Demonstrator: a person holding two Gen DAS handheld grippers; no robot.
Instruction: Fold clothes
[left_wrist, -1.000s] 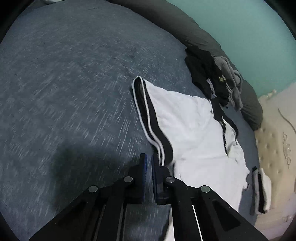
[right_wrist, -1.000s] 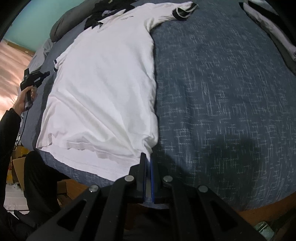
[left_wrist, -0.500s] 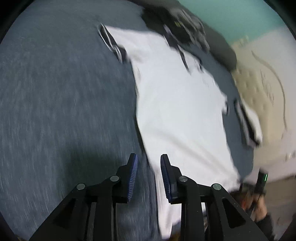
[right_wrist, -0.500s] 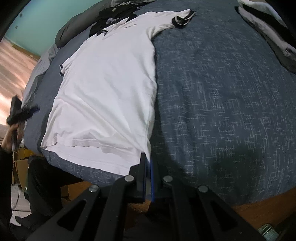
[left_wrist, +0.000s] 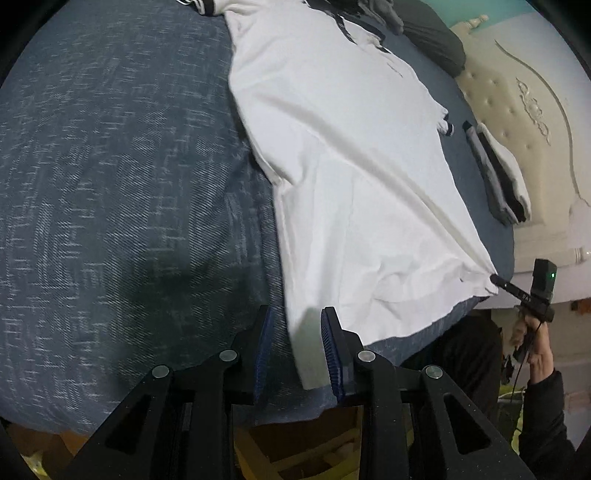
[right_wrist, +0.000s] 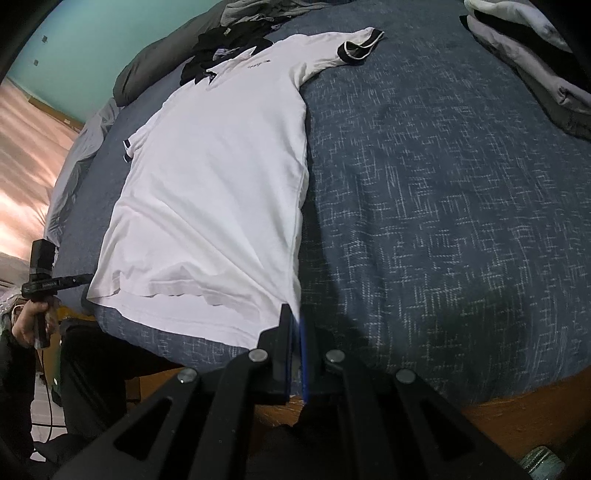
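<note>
1. Right in front of the left hand-held gripper (left_wrist: 295, 343), a white shirt (left_wrist: 351, 166) is lying flat on the bed (left_wrist: 110, 184). Its collar is lying at the far end and its bottom edge at the near end.
2. This hand-held gripper is standing open. One bottom corner of the shirt is sitting between its two blue fingers, so I think it is getting ready to pinch there.
3. The right hand-held gripper (right_wrist: 293, 321) is squeezing shut on the other bottom corner. Little wrinkles are running away from the pinch.
4. Holding both bottom corners is probably a way to lift the edge evenly, so a fold is coming out straight.
5. The left camera is showing the open fingers up close. Off to their right it is showing the other hand-held gripper nipping its corner, with a hand (left_wrist: 532, 332) holding it.
6. The right camera is showing more of the shirt, with one sleeve (right_wrist: 358, 44) spreading out far ahead. Dark clothes (right_wrist: 221, 48) are heaping past the collar, and folded clothes (right_wrist: 535, 55) are sitting far to the right.
7. From that camera the left hand-held gripper is looking tiny, so I cannot tell there whether it is open.
</note>
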